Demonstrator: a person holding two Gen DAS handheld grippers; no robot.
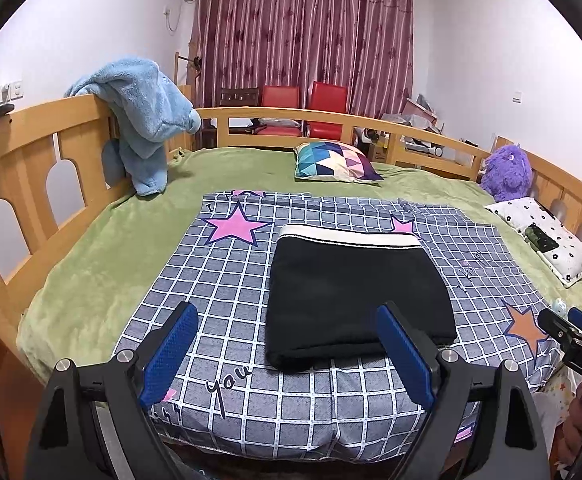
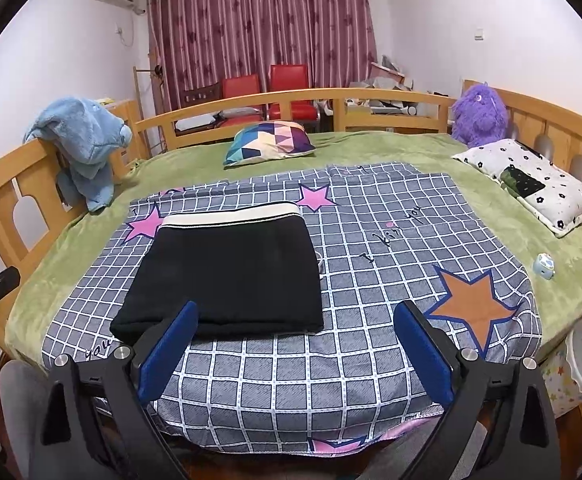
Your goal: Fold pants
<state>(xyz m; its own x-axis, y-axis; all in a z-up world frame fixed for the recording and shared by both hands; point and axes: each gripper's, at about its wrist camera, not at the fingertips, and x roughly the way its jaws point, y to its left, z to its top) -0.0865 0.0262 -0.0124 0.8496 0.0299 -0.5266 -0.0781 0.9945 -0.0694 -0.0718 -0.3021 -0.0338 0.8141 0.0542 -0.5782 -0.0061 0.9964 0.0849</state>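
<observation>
- The left tool (image 1: 287,354) has its two blue pads spread wide apart, nothing between them; it hangs above the near edge of the bed and points down toward the cloth.
- The right tool (image 2: 295,354) stands just as wide, its jaws parted and bare, also above the near edge. Its tip shows at the right margin of the left wrist view.
- The pants (image 1: 355,296), black with a white waistband (image 1: 347,236) on the far side, lie folded into a compact rectangle. Neither tool touches them.
- In the left view the right-hand pad overlaps the near right corner of the pants; in the right view the left-hand pad overlaps their near edge.
- The pants rest on a grey checked sheet (image 2: 371,360) printed with pink and orange stars, toward its left half as seen from the right wrist.
- The sheet is spread over a green blanket (image 1: 91,260) covering the bed.
- Farther back lies a triangle-patterned cushion (image 2: 269,142); at the right, a white flowered pillow (image 2: 531,184) and a purple plush toy (image 2: 479,114).
- A small pale blue toy (image 2: 544,265) sits on the blanket, right of the sheet.
- A blue fleece garment (image 1: 143,116) hangs over the wooden bed rail (image 1: 27,152) at the left.
- Behind the bed are red chairs (image 1: 303,100) and a maroon curtain (image 1: 303,28).
</observation>
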